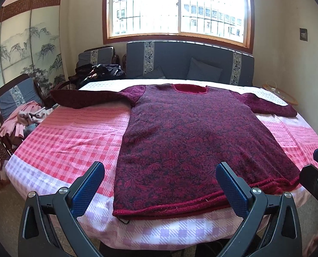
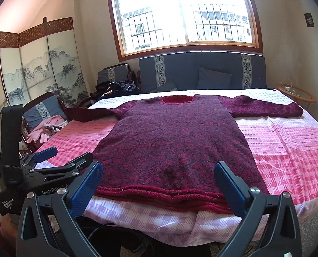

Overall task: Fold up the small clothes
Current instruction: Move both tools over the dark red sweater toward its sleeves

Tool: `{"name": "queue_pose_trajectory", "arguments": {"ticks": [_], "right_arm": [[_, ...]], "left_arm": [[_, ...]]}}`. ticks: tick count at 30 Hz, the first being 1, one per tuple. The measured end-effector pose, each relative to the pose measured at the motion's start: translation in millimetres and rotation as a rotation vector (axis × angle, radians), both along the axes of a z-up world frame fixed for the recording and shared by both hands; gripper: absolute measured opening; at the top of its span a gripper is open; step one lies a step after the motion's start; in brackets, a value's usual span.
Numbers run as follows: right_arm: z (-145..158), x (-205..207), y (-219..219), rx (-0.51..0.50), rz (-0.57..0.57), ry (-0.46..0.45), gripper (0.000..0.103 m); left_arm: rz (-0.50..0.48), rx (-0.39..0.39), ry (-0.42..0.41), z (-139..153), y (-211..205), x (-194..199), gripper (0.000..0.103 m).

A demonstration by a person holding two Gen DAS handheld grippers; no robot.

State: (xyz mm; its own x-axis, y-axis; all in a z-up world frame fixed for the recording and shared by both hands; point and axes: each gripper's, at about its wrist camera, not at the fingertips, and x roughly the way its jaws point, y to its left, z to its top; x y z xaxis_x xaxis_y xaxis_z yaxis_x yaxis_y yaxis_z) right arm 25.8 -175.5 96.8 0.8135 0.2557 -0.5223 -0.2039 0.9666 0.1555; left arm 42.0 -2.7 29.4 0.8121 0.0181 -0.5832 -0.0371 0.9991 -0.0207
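Sweater (image 1: 193, 132) lies flat on the bed (image 1: 69, 141), both my claws (image 1: 161, 184) (image 2: 159, 182) wide and empty, so I reckon next is grabbing a sleeve (image 1: 84, 98).

Your sweater (image 1: 193, 132) is maroon with a dark leafy pattern and a plain red hem. The bed sheet (image 1: 73, 141) beneath shows pink, red and lilac checks. Your gripper pads (image 1: 88, 188) are blue.

The sweater (image 1: 193, 137) lies flat on the bed (image 1: 69, 141), sofa (image 1: 189, 62) behind.
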Motion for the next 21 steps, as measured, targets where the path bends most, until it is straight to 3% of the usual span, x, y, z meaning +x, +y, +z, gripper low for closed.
{"name": "queue_pose_trajectory", "arguments": {"ticks": [9, 21], "right_arm": [[6.9, 31.6, -1.6, 0.016, 0.001, 0.009, 0.103], [-9.5, 93.2, -27.3, 0.09, 0.02, 0.116, 0.103]], "left_arm": [[0.01, 0.053, 0.015, 5.0, -6.7, 37.2, 0.103], [-0.005, 0.095, 0.084, -6.3, -21.2, 86.9, 0.103]]}}
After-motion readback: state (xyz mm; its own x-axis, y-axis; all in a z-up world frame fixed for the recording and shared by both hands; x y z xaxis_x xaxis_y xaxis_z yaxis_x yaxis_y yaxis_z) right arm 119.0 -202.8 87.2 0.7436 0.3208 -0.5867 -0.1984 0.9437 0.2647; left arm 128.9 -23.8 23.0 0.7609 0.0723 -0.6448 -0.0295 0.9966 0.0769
